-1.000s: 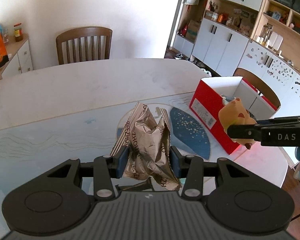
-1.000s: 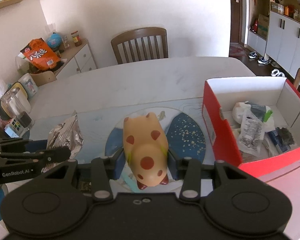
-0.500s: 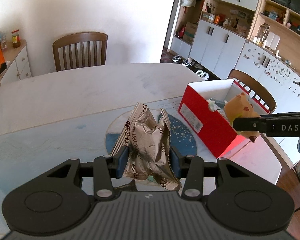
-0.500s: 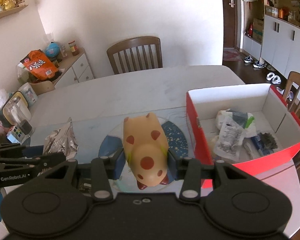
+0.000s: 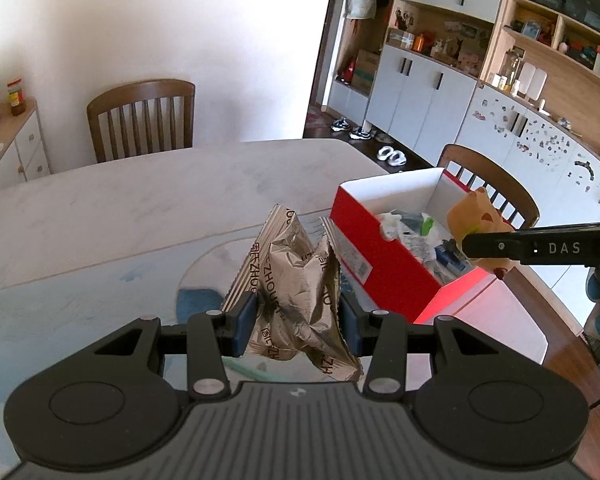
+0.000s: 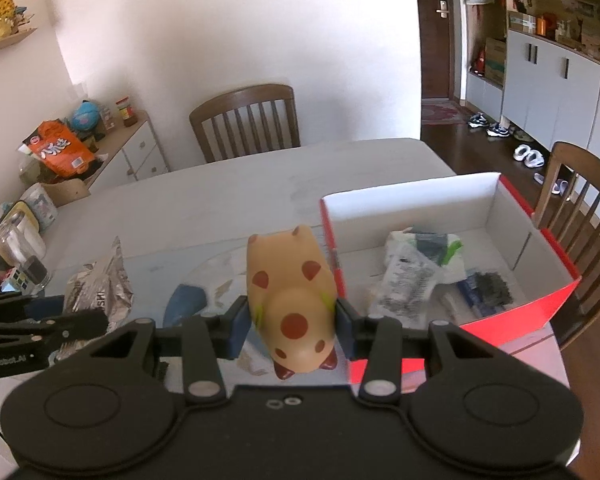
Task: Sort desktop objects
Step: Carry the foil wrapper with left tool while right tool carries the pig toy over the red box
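My left gripper (image 5: pixel 298 326) is shut on a crumpled silver foil snack wrapper (image 5: pixel 296 280), held above the table just left of the red box (image 5: pixel 384 256). In the right wrist view that wrapper (image 6: pixel 100 290) shows at the left, with the left gripper (image 6: pixel 80 324) seen side-on. My right gripper (image 6: pixel 290 324) is shut on a tan toy pig with brown spots (image 6: pixel 292 288), close to the red box's (image 6: pixel 334 264) left wall. In the left wrist view the pig (image 5: pixel 474 216) hangs over the box's near right part, pinched by the right gripper (image 5: pixel 488 246). The box holds several packets.
A white marble table (image 5: pixel 140 208) carries a round blue-patterned mat (image 6: pixel 188 300). Wooden chairs stand at the far side (image 6: pixel 244 120) and behind the box (image 6: pixel 580 200). A glass jar (image 6: pixel 18 246) and small items crowd the left edge. A sideboard with an orange bag (image 6: pixel 60 152) lines the wall.
Both grippers have travelled toward the red box with their loads and risen a little. The box now sits nearer the middle in both views, and the pig hangs over its inside.
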Action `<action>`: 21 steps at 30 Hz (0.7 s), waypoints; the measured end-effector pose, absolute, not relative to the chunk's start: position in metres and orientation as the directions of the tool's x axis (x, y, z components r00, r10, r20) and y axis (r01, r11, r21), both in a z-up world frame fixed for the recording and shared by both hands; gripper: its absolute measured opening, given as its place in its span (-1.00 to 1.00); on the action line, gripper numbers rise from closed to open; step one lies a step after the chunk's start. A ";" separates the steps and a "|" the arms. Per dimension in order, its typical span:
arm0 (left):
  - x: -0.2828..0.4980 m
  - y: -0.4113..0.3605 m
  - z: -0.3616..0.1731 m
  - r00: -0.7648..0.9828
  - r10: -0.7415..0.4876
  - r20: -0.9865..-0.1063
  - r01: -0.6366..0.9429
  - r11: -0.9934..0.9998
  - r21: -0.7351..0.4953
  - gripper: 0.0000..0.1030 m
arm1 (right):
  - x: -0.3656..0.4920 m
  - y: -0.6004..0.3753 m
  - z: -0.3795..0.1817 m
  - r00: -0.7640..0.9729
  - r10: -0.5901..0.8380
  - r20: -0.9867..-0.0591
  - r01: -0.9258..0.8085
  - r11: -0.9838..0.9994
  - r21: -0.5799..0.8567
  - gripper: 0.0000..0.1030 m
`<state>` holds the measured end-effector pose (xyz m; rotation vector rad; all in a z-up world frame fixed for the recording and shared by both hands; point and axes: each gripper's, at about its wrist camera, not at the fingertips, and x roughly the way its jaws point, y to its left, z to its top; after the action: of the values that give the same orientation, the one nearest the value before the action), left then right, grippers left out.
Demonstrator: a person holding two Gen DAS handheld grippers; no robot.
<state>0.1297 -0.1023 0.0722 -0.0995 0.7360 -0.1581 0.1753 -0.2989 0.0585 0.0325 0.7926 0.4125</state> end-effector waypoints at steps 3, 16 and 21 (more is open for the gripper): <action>0.135 -0.113 0.074 0.733 -0.184 -0.655 0.117 0.982 -0.146 -0.16 | 0.179 -0.307 0.061 0.633 0.369 -0.681 -0.345 0.921 0.179 -0.15; 0.161 -0.161 0.080 0.741 -0.200 -0.641 0.147 0.980 -0.135 -0.16 | 0.204 -0.350 0.063 0.653 0.353 -0.671 -0.325 0.930 0.173 -0.15; 0.172 -0.181 0.079 0.740 -0.208 -0.640 0.161 0.978 -0.132 -0.16 | 0.214 -0.366 0.062 0.657 0.347 -0.669 -0.320 0.932 0.170 -0.15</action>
<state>0.1719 -0.1813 0.0791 -0.0690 0.7095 -0.2026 0.2142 -0.3656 0.0621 0.0385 0.7661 0.3778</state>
